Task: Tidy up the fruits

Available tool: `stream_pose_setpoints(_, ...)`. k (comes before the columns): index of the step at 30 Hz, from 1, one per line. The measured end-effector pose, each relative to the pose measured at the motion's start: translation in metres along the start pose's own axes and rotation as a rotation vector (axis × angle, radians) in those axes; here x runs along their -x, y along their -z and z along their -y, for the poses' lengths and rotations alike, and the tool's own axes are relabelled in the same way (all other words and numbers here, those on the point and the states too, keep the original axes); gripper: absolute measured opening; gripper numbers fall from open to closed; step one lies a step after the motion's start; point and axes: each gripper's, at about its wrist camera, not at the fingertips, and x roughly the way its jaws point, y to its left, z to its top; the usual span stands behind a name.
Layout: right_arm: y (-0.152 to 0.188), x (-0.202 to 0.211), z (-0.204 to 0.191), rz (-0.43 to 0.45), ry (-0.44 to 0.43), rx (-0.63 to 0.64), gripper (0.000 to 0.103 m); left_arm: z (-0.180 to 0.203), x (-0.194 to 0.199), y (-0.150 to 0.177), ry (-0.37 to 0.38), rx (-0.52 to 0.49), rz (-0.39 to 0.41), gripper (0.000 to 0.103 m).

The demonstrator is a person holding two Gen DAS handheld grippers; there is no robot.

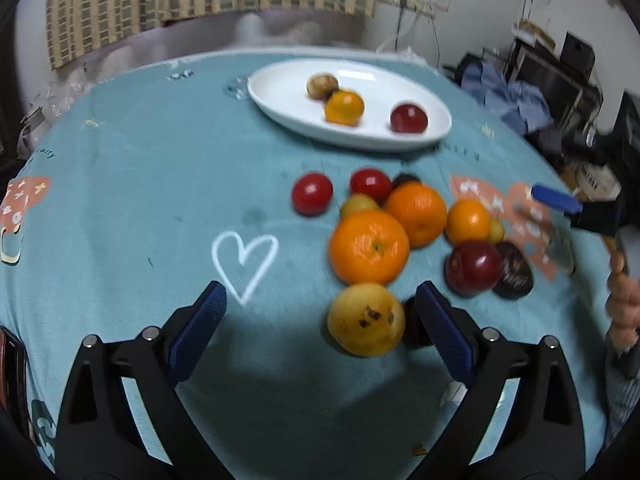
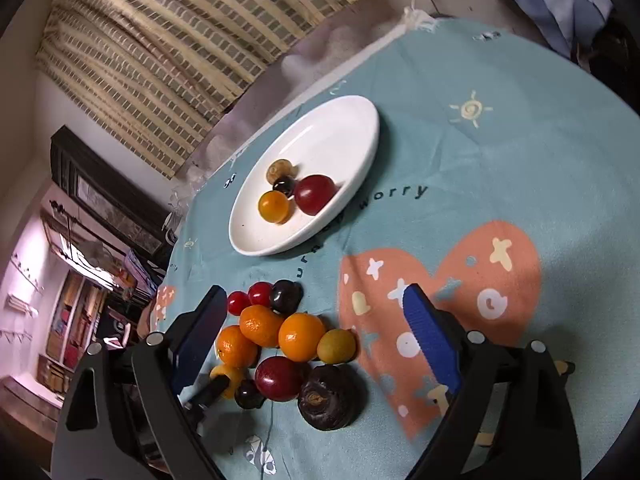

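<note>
A counter [image 1: 120, 184] draped in a teal cloth with hearts and small prints carries all the fruit. At its far side lies an oval white plate [image 1: 280, 92] holding a small orange [image 1: 344, 107], a red plum-like fruit [image 1: 409, 119], a brownish fruit [image 1: 321, 86] and, seen from the right wrist, a small dark one [image 2: 285, 185] tucked among them. Nearer, a loose heap of fruit [image 1: 400, 232] sits on the cloth: three oranges, several red and dark round fruits, and a spotted yellow fruit [image 1: 365, 319] at the near edge. The left gripper [image 1: 320, 306] hangs over the near part of the cloth with its jaws spread wide and nothing pressed between them; the yellow fruit lies in the gap, close to the right-hand finger, perhaps touching it, though blur makes that hard to judge. The right gripper [image 2: 316, 312] is also open and empty, poised above the heap, its blue pads clear of the fruit below. A hand [image 1: 622, 300] holds it at the right edge.
</note>
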Motion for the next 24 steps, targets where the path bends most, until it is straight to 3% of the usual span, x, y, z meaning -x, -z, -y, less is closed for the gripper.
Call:
stream_pose_setpoints(4, 0.002, 0.0, 0.0, -0.01, 0.01, 0.003, 0.09, -0.01, 0.004, 0.0, -0.076, -0.013, 0.012, 0.101)
stream_pose_setpoints(9, 0.002, 0.004, -0.001, 0.005, 0.008, 0.015, 0.09, -0.049, 0.027, 0.001, -0.176, 0.105, 0.079, 0.101)
stream_pose_setpoints(13, 0.005, 0.001, -0.008, -0.003, 0.013, 0.044, 0.09, -0.073, 0.041, 0.012, -0.065, 0.214, 0.098, 0.101)
stream_pose_setpoints(17, 0.006, -0.002, -0.009, -0.014, 0.029, 0.055, 0.09, -0.059, 0.032, 0.012, -0.045, 0.149, 0.063, 0.101)
stream_pose_setpoints(24, 0.007, -0.002, -0.011, -0.006, 0.036, 0.075, 0.09, -0.033, 0.017, 0.017, -0.168, 0.024, 0.015, 0.101)
